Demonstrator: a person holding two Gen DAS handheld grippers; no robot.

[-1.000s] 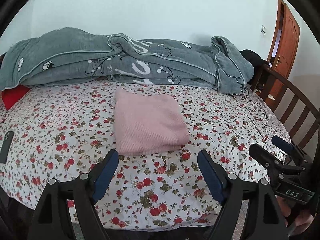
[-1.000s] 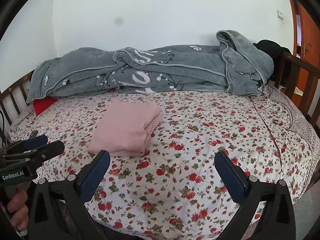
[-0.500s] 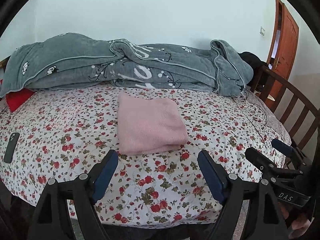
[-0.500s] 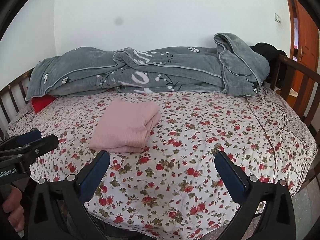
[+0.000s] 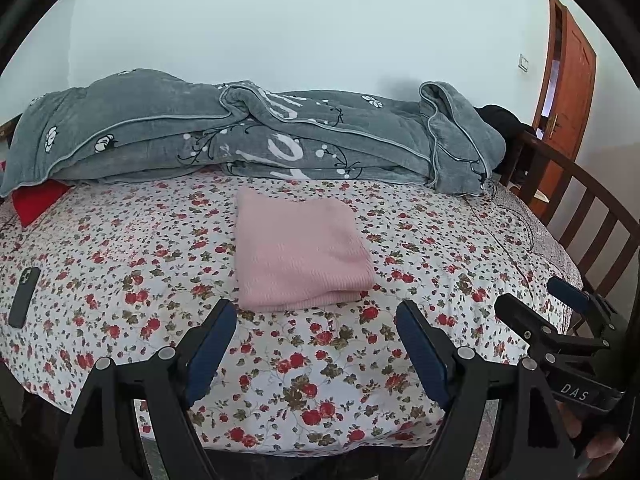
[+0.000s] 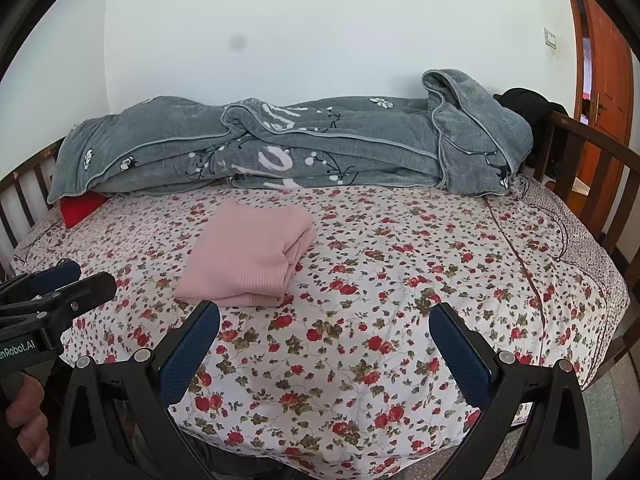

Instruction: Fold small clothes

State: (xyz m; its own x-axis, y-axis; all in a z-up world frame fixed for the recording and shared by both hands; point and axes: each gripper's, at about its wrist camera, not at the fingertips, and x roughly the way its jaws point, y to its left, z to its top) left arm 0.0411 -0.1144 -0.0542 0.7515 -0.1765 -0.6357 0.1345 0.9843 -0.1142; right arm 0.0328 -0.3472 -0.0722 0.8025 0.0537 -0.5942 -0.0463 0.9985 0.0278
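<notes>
There is one pink garment (image 5: 298, 252), folded into a thick rectangle. It lies in the middle of the left wrist view and left of centre in the right wrist view, flat on the flowered bed sheet (image 5: 120, 264).

There are two grippers. The left gripper (image 5: 316, 330) stands at the lower edge of its own view, its jaws wide apart with nothing between them, just below the garment and not touching it. The right gripper (image 6: 324, 334) also has its jaws spread and empty, over the bare sheet to the right of the garment.

One grey blanket (image 5: 256, 136) is heaped along the far side of the bed. One red cushion (image 5: 36, 200) shows from under its left end. One black phone (image 5: 24, 296) lies at the left edge of the sheet.

The wall (image 5: 280, 28) behind is plain white. One brown door (image 5: 570, 80) is at the upper right, and a wooden bed rail (image 5: 592, 208) runs along the right side.
</notes>
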